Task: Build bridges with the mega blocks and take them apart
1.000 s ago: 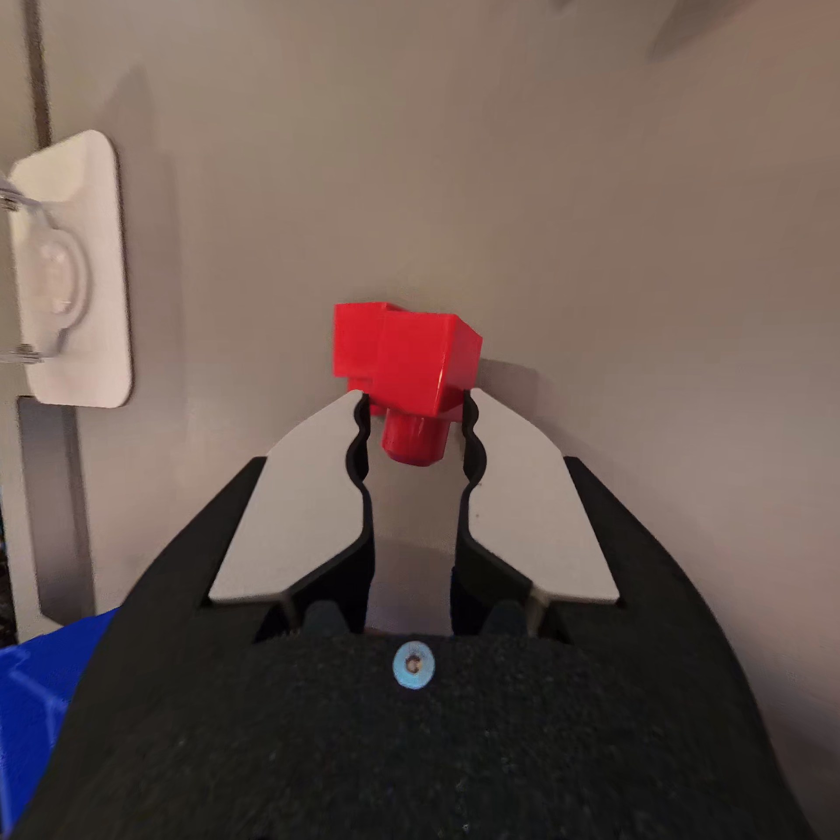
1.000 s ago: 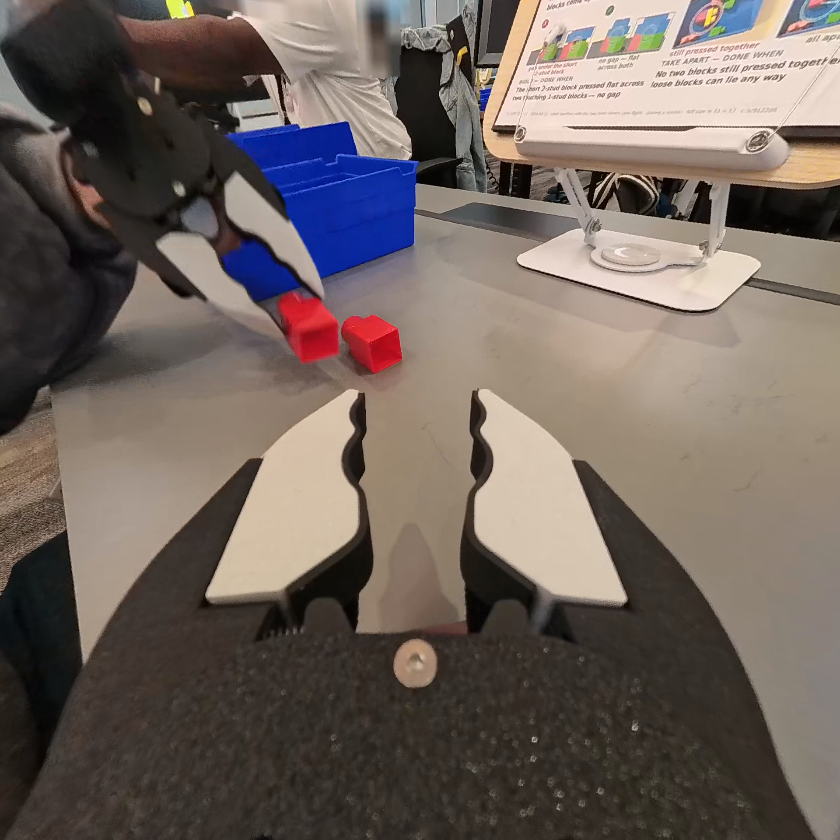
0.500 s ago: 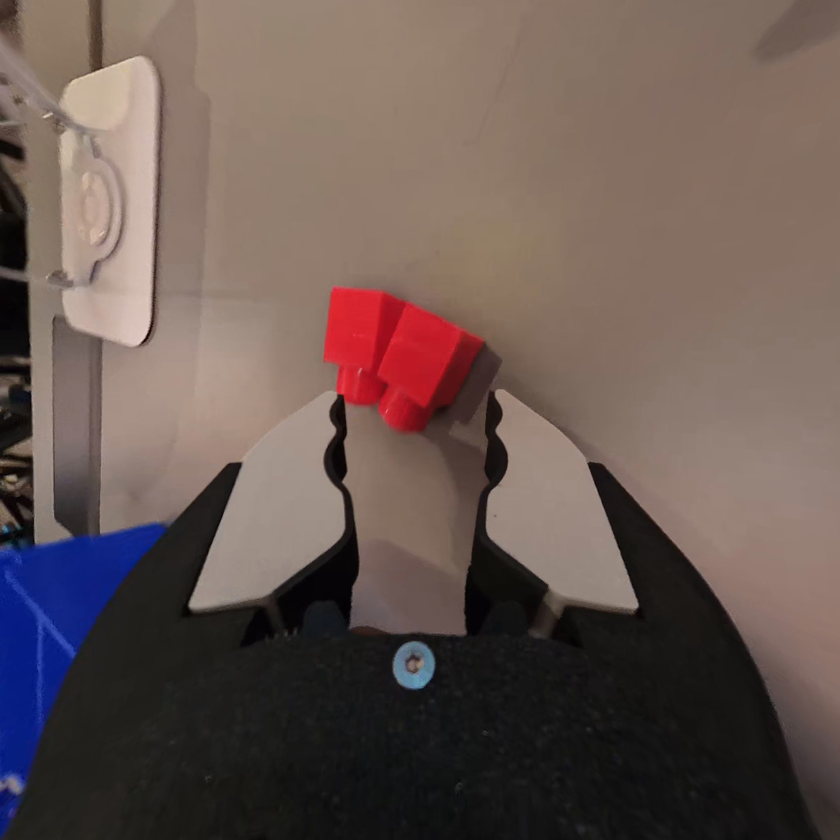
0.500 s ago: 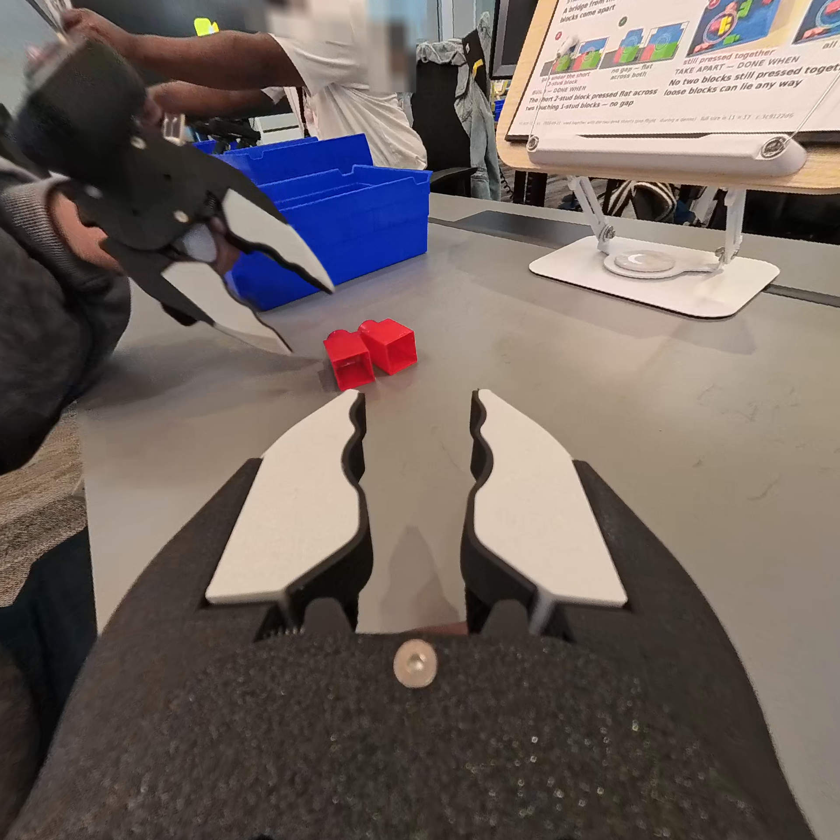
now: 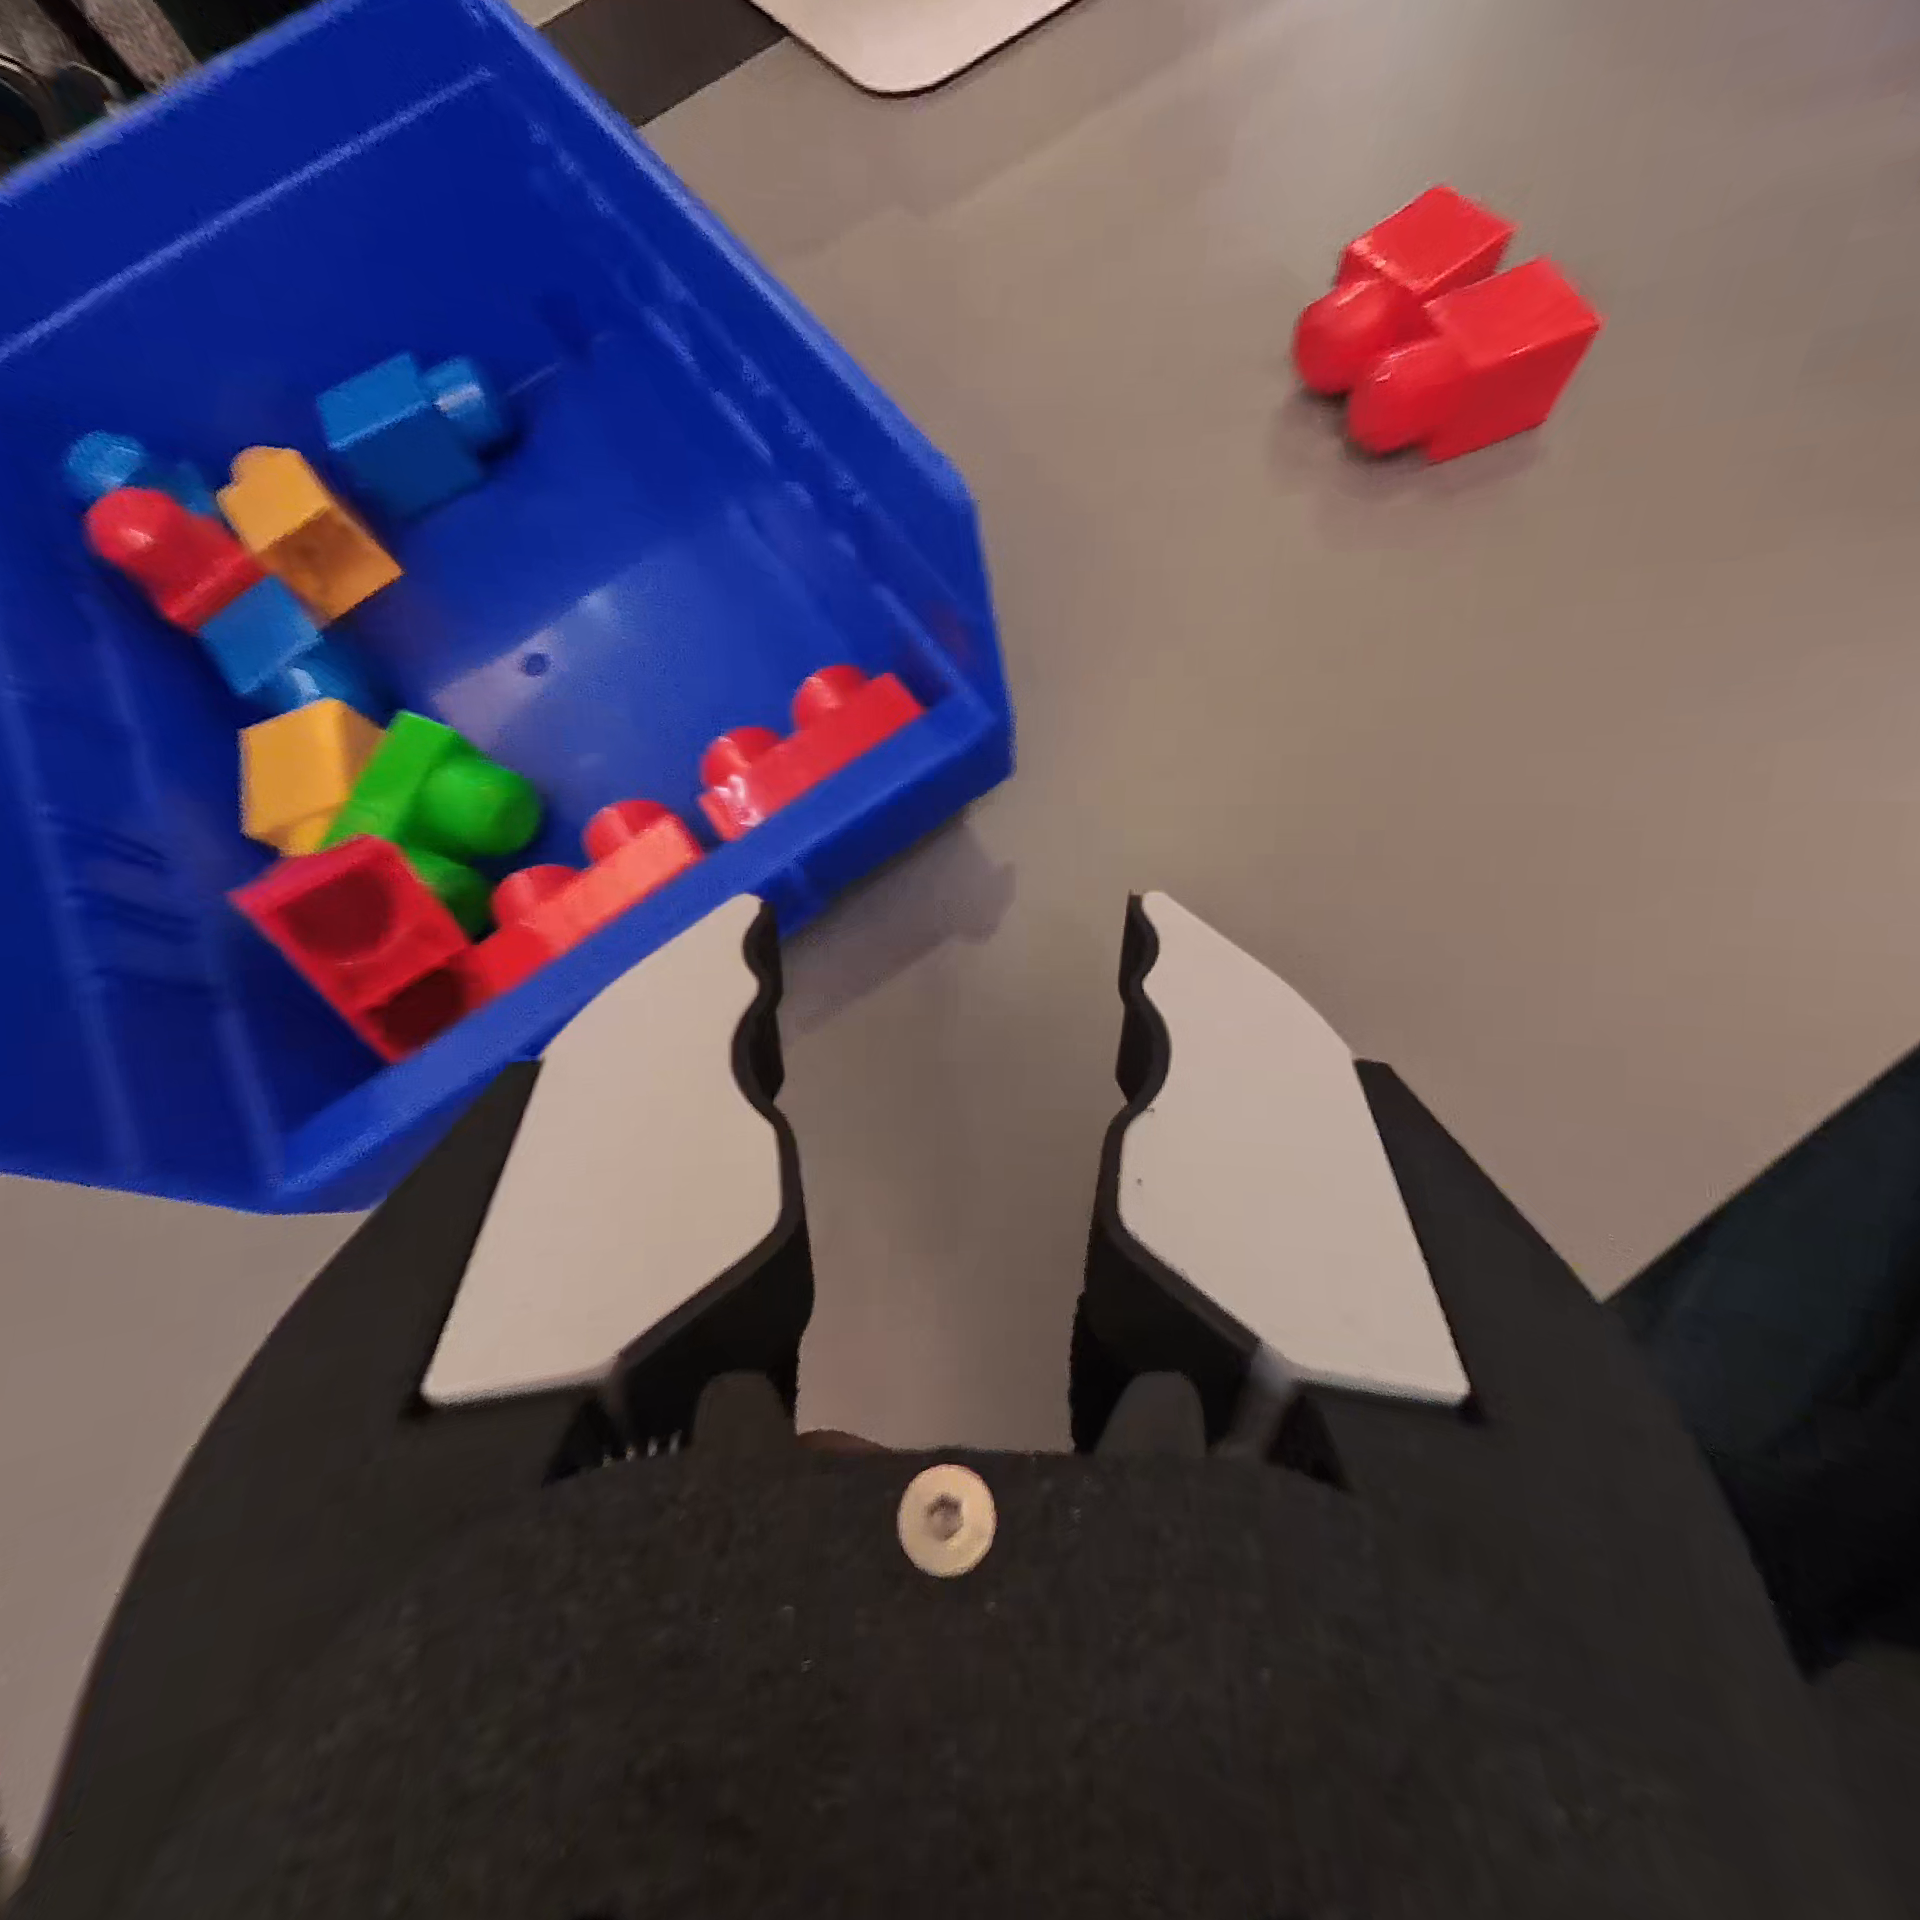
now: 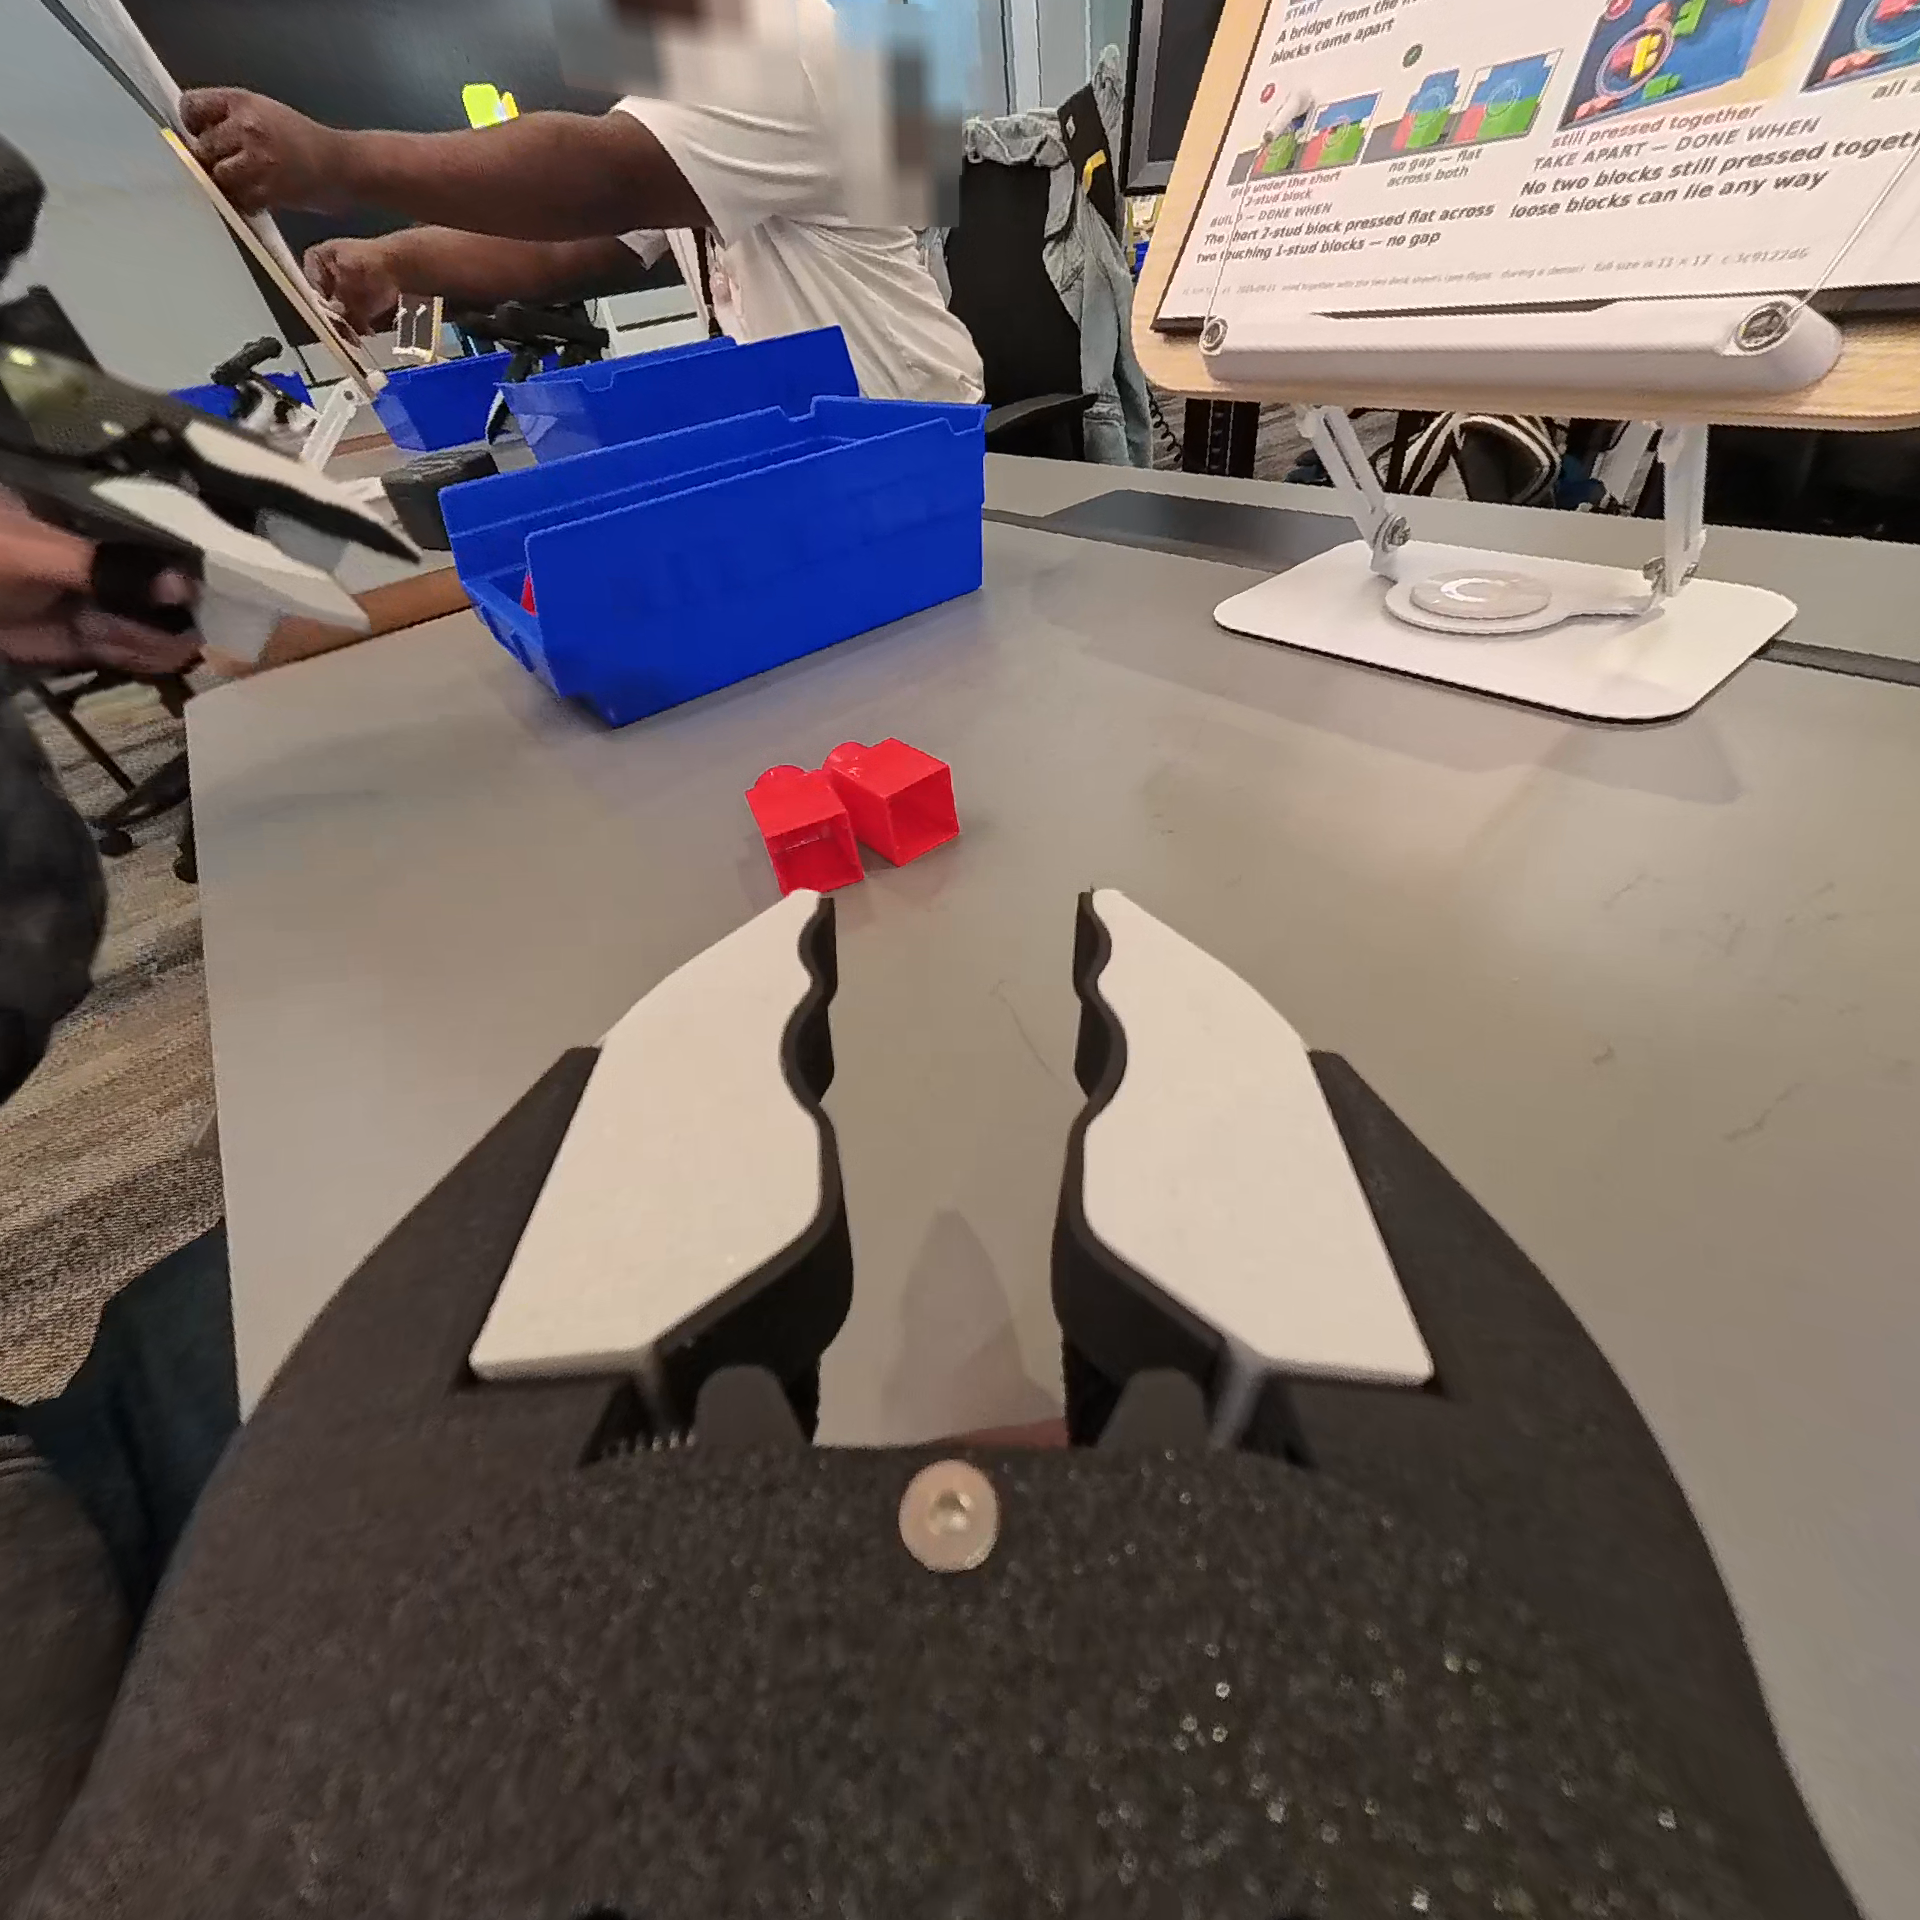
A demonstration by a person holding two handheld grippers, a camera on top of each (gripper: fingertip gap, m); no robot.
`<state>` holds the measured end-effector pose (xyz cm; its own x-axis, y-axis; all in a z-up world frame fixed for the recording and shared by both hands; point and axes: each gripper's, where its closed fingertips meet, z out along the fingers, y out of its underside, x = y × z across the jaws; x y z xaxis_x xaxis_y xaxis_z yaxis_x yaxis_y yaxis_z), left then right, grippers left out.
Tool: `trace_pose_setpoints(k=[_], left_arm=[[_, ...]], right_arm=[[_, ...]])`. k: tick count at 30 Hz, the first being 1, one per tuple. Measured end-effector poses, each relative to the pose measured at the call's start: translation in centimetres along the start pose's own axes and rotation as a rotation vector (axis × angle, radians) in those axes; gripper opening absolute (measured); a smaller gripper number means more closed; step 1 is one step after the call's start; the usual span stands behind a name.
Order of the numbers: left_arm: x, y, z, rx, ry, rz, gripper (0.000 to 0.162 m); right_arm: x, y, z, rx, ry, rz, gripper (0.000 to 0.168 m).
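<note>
Two red one-stud blocks point(image 6: 850, 816) lie on their sides, touching, on the grey table point(image 6: 1351, 1039); they also show in the left wrist view point(image 5: 1444, 327) at the upper right. My left gripper point(image 5: 945, 914) is open and empty, raised above the table beside the blue bin point(image 5: 852, 343); it also shows in the right wrist view point(image 6: 343, 577) at the far left. The bin holds several loose blocks: red two-stud ones point(image 5: 810, 748), green point(image 5: 447, 800), yellow point(image 5: 307, 530) and blue point(image 5: 400, 431). My right gripper point(image 6: 954, 904) is open and empty, just short of the red pair.
A white stand point(image 6: 1507, 623) carrying an instruction sheet point(image 6: 1558, 156) stands at the table's back right. More blue bins point(image 6: 686, 400) sit behind. A person point(image 6: 790, 208) works at another table beyond. The table's left edge point(image 6: 197, 935) is near. Spacing between my two grippers at the tips: around 40 cm.
My left gripper opened and let go of a red block beside the other one, then pulled up and away to the left over the bin. My right gripper kept its opening.
</note>
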<state>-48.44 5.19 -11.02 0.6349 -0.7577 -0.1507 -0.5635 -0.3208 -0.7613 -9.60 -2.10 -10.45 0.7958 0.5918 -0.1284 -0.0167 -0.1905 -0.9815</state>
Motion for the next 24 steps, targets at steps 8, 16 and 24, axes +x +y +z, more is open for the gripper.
trace_pose_setpoints(k=[8, 16, 24], left_arm=[[-13.0, 0.6, 0.7, -0.42, -0.253, 0.186, 0.061], [-15.8, 2.7, 5.1, -0.649, -0.133, 0.323, 0.063], [-16.0, 2.8, 4.6, -0.766, -0.15, 0.451, 0.005]], right_arm=[[0.3, 0.1, 0.1, -0.011, -0.002, 0.035, 0.043], [0.7, 0.0, 0.0, 0.002, -0.03, 0.099, 0.043], [0.6, 0.0, 0.0, -0.001, -0.036, 0.093, 0.043]])
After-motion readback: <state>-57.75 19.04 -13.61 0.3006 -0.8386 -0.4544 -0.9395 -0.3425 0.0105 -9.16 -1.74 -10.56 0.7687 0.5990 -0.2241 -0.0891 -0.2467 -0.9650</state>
